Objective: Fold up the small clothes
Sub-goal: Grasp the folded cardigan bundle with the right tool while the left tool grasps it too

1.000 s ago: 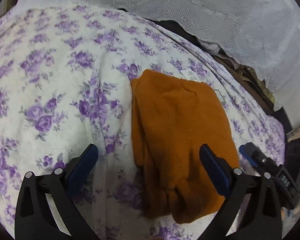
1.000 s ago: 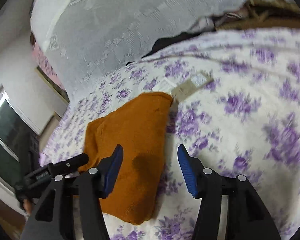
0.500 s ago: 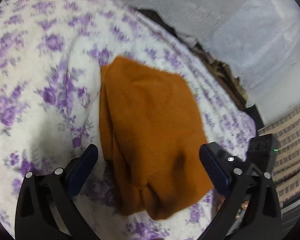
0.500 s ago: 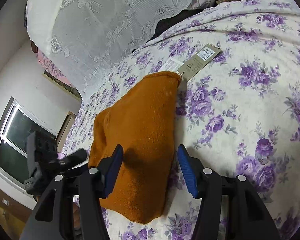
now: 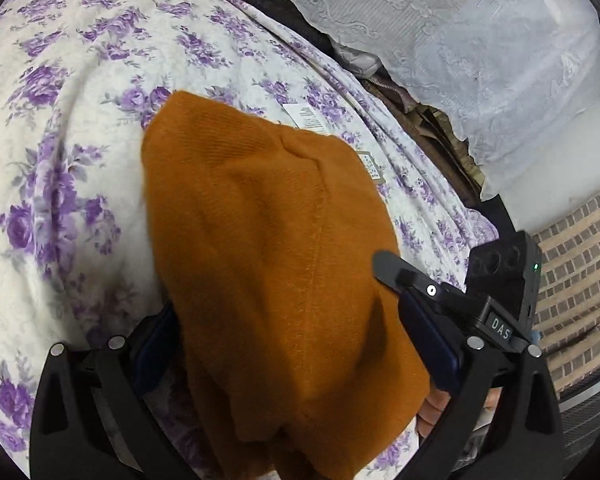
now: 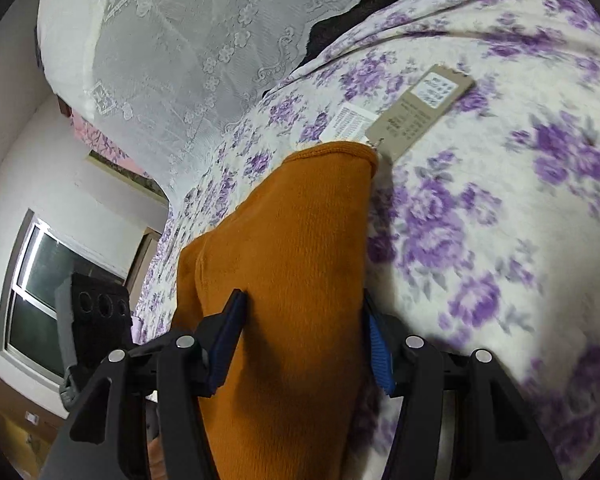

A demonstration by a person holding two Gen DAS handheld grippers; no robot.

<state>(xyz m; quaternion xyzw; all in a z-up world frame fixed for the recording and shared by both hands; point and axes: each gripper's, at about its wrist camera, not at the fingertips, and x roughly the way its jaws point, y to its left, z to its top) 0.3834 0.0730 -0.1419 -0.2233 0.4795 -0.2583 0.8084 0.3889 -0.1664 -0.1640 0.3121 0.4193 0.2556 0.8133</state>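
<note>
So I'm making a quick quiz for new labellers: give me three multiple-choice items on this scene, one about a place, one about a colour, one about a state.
1. Where do the paper tags lie?
A. on the bedspread at the garment's far end
B. on the window sill
C. between the right gripper's fingers

2. What colour is the garment?
A. purple
B. orange-brown
C. white

3. How does the garment lie?
A. spread out flat
B. hung up
C. folded into a narrow bundle on the bedspread

Answers: 1 A, the tags rest on the floral cloth beside the far hem. 2 B, the knit is orange-brown. 3 C, layered edges show along one side.
</note>
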